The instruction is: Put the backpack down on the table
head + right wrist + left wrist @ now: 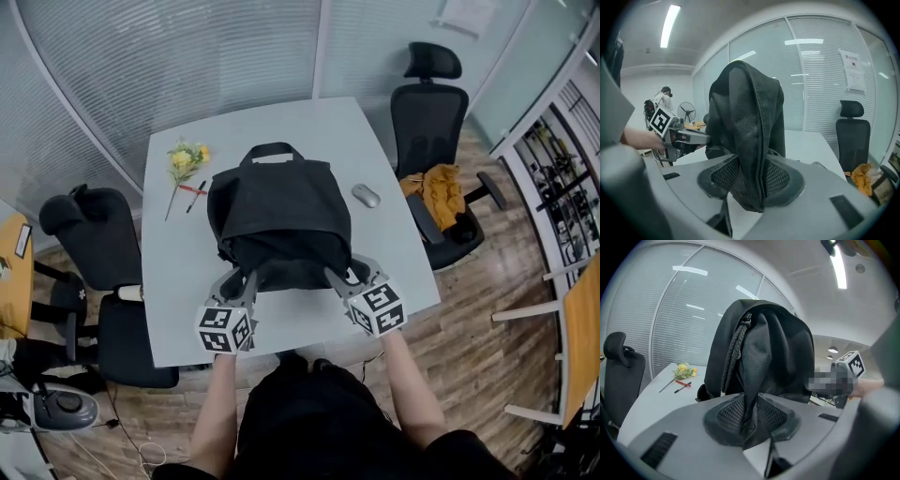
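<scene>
Holding the backpack [279, 220] by its near edge, straight ahead of both pairs of jaws, seemingly resting mid-way across the table [178, 300], long axis pointing near to far, handle at the far end. Pinching a fold of black fabric in the left gripper [242, 278], pads pressing from both sides. Pinching a thicker fold in the right gripper [339, 277], jaws standing wider yet touching cloth. Reaching in evenly from left and right, both tilting slightly downward, neither hand nearer.
</scene>
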Tool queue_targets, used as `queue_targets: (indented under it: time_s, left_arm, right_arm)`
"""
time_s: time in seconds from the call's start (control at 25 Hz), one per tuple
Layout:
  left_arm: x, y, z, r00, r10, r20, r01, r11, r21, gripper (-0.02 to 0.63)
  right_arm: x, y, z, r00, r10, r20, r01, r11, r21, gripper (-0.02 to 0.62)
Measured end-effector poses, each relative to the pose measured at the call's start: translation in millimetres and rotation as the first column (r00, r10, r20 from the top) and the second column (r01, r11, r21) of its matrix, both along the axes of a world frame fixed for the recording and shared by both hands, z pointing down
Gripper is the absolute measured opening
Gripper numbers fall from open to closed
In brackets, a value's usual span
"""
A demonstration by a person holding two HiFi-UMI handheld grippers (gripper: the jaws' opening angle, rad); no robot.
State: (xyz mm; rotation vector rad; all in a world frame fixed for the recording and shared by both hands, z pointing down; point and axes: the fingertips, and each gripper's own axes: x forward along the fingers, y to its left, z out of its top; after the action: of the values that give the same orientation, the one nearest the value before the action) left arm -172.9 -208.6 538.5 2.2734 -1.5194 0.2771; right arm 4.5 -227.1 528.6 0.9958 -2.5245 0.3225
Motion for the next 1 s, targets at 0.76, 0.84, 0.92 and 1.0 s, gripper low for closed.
queue_targets:
  time_s: [0.76,0.84,0.92,1.0]
  left_arm:
    - [47.2,87.3,-24.6,0.995,-0.099,-0.005,0.099,0.994,0.046,0.063]
    - [57.3,98.1,-32.7,0.995,-0.094,-0.013,0.095,0.993,0.064,0.061]
    - [66.7,108.4,-40.8,0.996,-0.091,-0.021,0.092,0.993,0.080,0.061]
    - [76.9,118.6,-47.6,0.997,-0.075,-0.027,0.077,0.993,0.093,0.061]
  right_arm:
    - [30.3,76.9,-13.8,0.990,-0.130,0.054,0.130,0.991,0.006,0.130]
    - [31.0,88.9,-17.8,0.986,-0.153,0.061,0.153,0.988,0.011,0.123]
    - [31.8,100.2,-22.0,0.982,-0.175,0.072,0.175,0.985,0.016,0.116]
    - [32.3,110.5,-26.4,0.977,-0.193,0.088,0.191,0.981,0.022,0.109]
